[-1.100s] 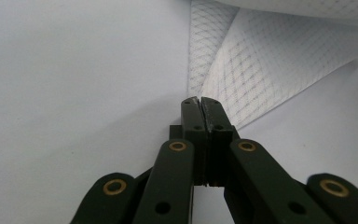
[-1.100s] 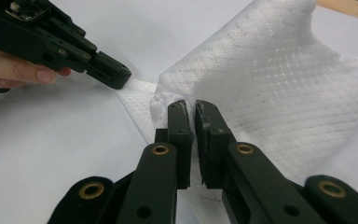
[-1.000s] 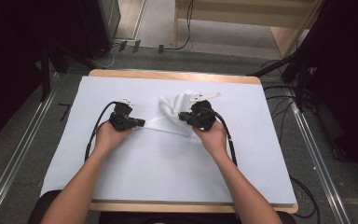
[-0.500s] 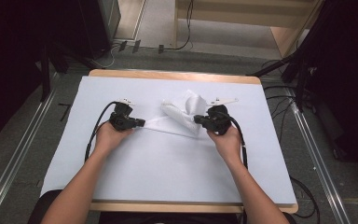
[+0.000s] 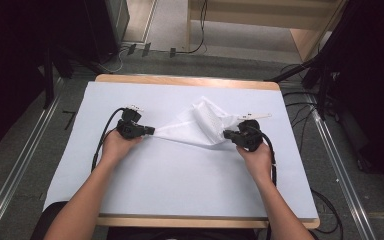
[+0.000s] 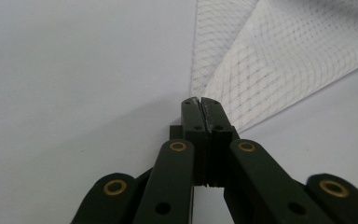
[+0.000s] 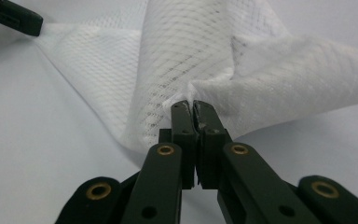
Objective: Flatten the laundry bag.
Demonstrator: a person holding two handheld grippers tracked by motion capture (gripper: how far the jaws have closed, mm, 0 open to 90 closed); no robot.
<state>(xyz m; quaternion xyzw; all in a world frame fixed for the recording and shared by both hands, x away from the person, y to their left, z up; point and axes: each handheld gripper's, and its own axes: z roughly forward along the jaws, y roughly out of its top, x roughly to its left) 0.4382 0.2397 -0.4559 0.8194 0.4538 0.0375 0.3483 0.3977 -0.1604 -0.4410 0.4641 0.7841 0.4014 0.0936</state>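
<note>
Near the table's (image 5: 130, 200) far edge, the left gripper (image 5: 149, 130) and right gripper (image 5: 227, 134) each pinched the cloth (image 5: 200, 127) tight.

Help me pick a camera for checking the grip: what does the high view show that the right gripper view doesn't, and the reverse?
The high view alone takes in both forearms, the wooden table edge, the pale sheet covering the table, and the cloth's whole span between the left gripper and the right gripper.

The right gripper view alone gives the right gripper's jaws shut tight on a bunched corner and the cloth's fine diamond weave.

Both show the white mesh cloth, raised in a fold, held by both grippers over the sheet.
</note>
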